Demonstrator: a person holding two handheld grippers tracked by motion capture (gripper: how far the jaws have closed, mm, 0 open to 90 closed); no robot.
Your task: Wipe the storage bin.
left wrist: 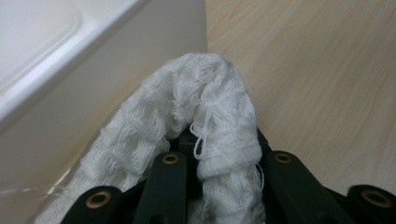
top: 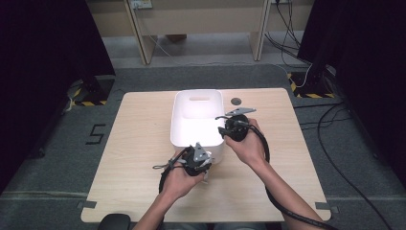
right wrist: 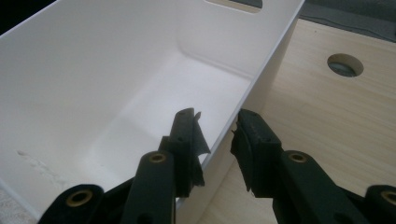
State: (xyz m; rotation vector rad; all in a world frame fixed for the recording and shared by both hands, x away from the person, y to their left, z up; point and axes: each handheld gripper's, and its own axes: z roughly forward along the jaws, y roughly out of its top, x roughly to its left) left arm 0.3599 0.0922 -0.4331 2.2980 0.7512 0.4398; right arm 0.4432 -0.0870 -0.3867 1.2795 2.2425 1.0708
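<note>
At the bin's (top: 197,117) near corner, the left claw (left wrist: 219,156) clamps a cloth (left wrist: 205,107), not yet inside; the right claw (right wrist: 219,140) pinches the rim.

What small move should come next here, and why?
Probably lift the left gripper with its cloth over the bin's rim: the cloth is clamped just outside the wall, and the right gripper straddles the side wall, seemingly steadying it.
</note>
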